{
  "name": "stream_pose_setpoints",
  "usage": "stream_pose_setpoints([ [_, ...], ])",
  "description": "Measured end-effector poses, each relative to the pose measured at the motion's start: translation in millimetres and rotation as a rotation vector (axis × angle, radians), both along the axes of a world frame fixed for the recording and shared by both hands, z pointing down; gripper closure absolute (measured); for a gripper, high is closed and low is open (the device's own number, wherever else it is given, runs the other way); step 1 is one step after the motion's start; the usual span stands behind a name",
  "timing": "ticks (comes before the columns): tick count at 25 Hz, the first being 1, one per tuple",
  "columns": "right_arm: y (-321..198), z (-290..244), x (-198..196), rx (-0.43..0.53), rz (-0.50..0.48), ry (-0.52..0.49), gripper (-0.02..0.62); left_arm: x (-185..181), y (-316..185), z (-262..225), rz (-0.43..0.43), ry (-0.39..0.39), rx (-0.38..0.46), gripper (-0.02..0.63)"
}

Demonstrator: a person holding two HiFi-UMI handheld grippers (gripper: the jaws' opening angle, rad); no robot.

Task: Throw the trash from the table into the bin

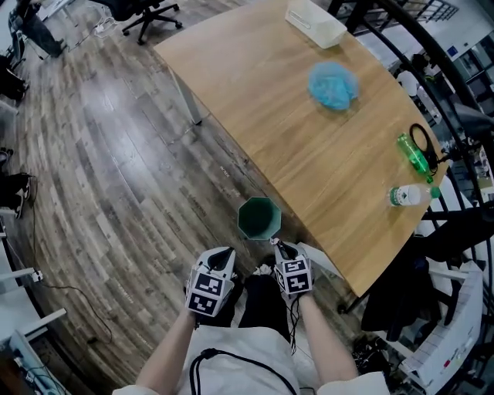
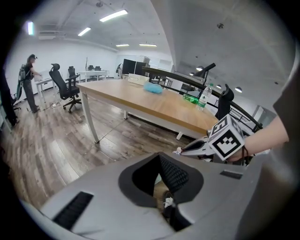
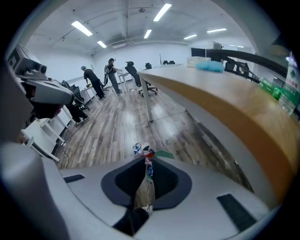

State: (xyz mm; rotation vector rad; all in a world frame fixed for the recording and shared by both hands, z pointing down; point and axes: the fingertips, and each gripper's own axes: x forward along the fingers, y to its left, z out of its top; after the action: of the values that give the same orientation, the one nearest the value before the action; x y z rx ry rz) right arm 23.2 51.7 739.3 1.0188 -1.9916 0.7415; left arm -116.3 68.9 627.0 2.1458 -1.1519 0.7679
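The small colourful wrapper [image 3: 143, 151] is pinched between the tips of the right claw [image 1: 279, 248]. This claw is closed narrow on it, and the wrapper sticks out a little past the tips. It is off the counter [image 1: 255, 85] but not yet in the bin [image 1: 258, 200]. The bin stands on the wooden floor [image 1: 116, 154] just beside the near edge of the counter. The right claw hangs close to it, a little to the near side of its opening and pointing down. I judge that this piece is nearly done: it needs only to come over the opening and be released.

The left claw [image 1: 224, 254] is beside the right one, also near the bin. Its jaws stand together, and I see no trash between them.

Much of the task is left, I think. On the counter lie a blue crumpled thing [image 1: 333, 85], a green bottle [image 1: 415, 154] and a clear bottle [image 1: 409, 196] with a green cap, all well apart from the bin. There is also a white box [image 1: 315, 21] at the far end and a black loop [image 1: 423, 143] next to the green bottle. I cannot say if these two count as trash. Whether the bin holds anything already, the dark inside does not show.
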Motion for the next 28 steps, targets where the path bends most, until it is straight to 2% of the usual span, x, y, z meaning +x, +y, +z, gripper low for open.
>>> stream_pose_setpoints([
  [5,-9.5,62.7,1.6,-0.035,-0.043,0.024,0.529,5.8,-11.7,36.5,0.018,-0.017,0.009,0.584],
  [9,-22.1,122.2,0.1,-0.035,-0.106,0.053,0.529,6.0,-22.4,94.3,-0.006,-0.006,0.007,0.584],
  [13,-40.4,193.6,2.3,-0.051,-0.103,0.017,0.529,13.9,-36.1,159.4,-0.019,0.002,0.014,0.584],
  [18,-59.3,280.4,0.1,-0.074,-0.144,0.001,0.522,20.9,-48.9,238.4,-0.023,0.018,0.006,0.584],
  [22,-72.3,320.8,-4.5,-0.089,-0.155,-0.036,0.515,23.3,-50.2,279.0,-0.028,0.012,-0.008,0.584],
  [23,-74.3,325.8,-5.4,-0.083,-0.157,-0.036,0.503,23.4,-48.9,284.9,-0.024,0.006,-0.012,0.584],
  [24,-75.5,329.2,-6.6,-0.079,-0.157,-0.036,0.433,22.3,-47.8,289.1,-0.019,-0.003,-0.016,0.584],
  [26,-71.5,331.6,-8.5,-0.093,-0.153,-0.044,0.383,19.0,-44.8,290.6,-0.018,-0.014,-0.021,0.584],
  [28,-63.3,326.4,-6.4,-0.113,-0.152,-0.045,0.377,16.9,-42.2,281.7,-0.027,-0.01,-0.02,0.584],
])
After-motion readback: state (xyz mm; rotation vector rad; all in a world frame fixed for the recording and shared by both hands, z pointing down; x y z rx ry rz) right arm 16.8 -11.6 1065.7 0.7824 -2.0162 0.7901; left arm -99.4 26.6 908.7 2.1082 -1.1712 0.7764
